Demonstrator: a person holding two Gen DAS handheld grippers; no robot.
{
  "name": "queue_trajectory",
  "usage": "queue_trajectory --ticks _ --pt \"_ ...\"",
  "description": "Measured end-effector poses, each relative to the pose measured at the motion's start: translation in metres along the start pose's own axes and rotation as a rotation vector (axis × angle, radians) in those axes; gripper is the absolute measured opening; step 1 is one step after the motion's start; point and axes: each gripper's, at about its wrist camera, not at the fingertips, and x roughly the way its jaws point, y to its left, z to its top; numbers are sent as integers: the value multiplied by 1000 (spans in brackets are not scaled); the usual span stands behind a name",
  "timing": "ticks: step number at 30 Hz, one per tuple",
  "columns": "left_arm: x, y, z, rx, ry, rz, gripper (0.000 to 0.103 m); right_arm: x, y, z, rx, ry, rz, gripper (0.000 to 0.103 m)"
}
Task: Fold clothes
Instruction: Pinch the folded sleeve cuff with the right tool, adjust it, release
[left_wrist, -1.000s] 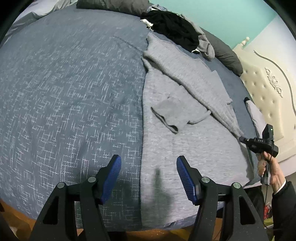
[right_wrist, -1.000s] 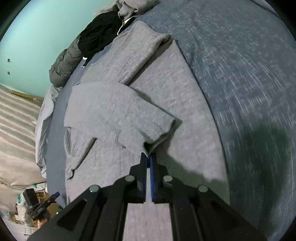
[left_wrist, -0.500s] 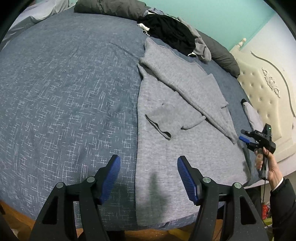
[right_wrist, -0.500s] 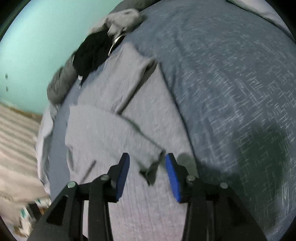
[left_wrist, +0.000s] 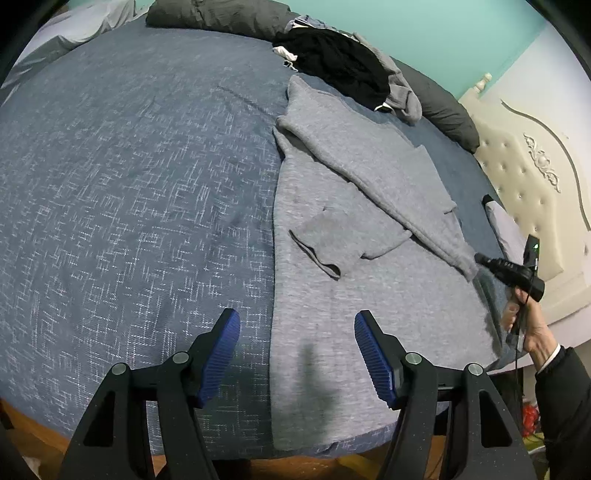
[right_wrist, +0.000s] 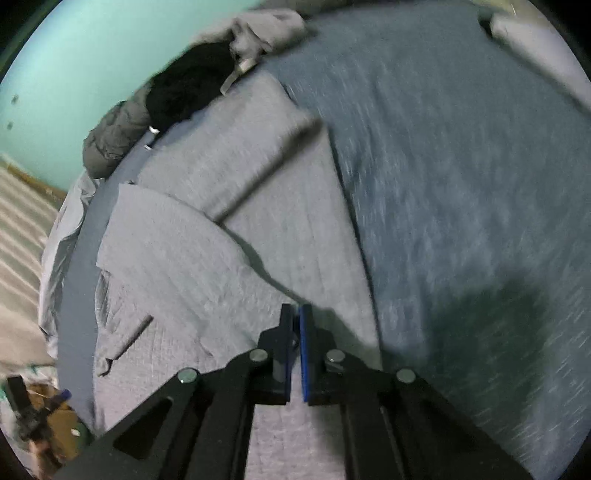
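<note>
Since a second ago the right gripper has let go of the folded sleeve flap, drawn back, and now has its jaws pressed together at the corner of that flap; whether cloth is pinched between them cannot be told. Meanwhile the left gripper hovers with jaws apart over the near hem of the grey sweater, gripping nothing. Spread on the right half of the blue bedspread, the sweater has both sleeves folded in, so the body fold remains, and the dark clothes pile at the far edge waits.
</note>
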Motion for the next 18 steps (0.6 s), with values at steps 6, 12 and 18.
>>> queue_trajectory --ticks 6,12,18 --pt "0 -4 -1 7 0 -10 69 28 5 10 -98 77 -147 5" --pt "5 -5 -1 9 11 -8 69 3 -6 9 -52 -31 -132 5" --pt "7 -10 -2 14 13 -16 69 15 13 4 -149 29 -57 5"
